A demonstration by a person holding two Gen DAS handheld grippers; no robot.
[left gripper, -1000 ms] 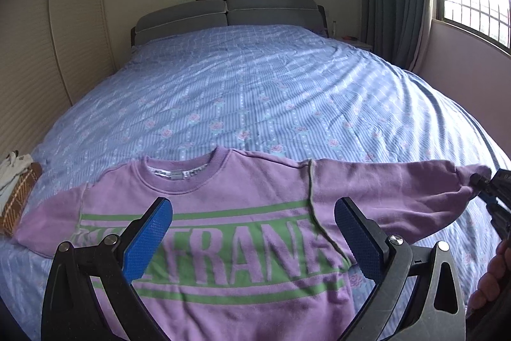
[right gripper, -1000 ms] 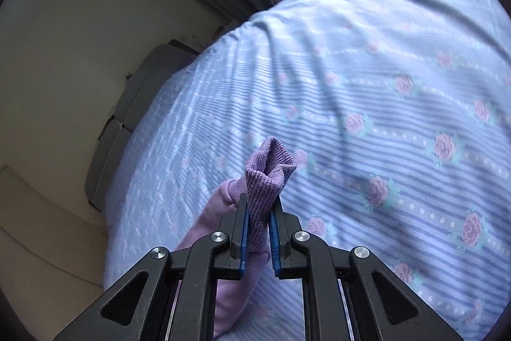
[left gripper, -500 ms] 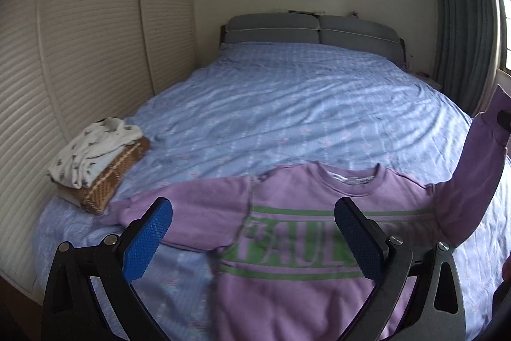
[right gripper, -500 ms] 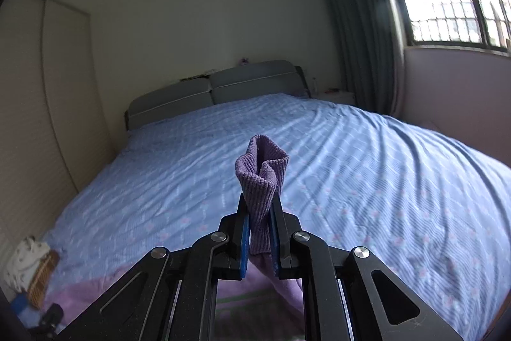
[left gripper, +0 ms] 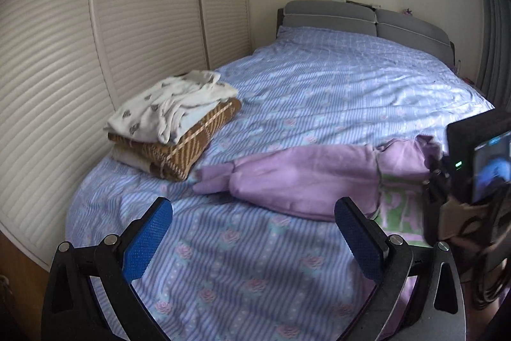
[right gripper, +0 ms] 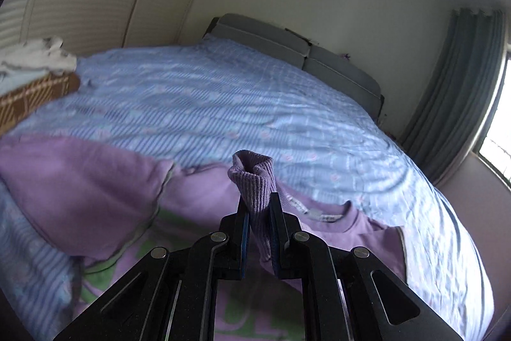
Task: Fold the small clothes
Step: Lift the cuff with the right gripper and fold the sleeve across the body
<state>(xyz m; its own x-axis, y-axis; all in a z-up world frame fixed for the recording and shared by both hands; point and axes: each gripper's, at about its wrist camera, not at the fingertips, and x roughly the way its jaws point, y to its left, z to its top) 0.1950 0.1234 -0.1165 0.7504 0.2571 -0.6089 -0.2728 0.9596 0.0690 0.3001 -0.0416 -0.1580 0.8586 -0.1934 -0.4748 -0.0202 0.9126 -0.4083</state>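
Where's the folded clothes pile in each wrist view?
Left wrist: clothes pile at left of centre, on the bed's left edge by the slatted doors.
Right wrist: clothes pile at far left edge, partly cut off.
Shared landmark: grey headboard.

The sweatshirt (left gripper: 306, 181) is lilac, with green bands and lettering showing at the right of the left wrist view, and its ribbed cuff (right gripper: 255, 181) at the centre of the right wrist view is a slightly deeper purple. The bedspread (left gripper: 319, 91) is pale blue with fine stripes and rows of pink roses. At the left, a stack of folded clothes (left gripper: 172, 130) has a white top piece with small grey motifs, possibly hearts, over a brown one crossed by cream lines. The headboard (left gripper: 367, 18) is grey, the slatted doors (left gripper: 64, 53) cream, the curtain (right gripper: 460, 79) grey-green. The left gripper (left gripper: 252, 240) is black with blue textured pads (left gripper: 147, 237).
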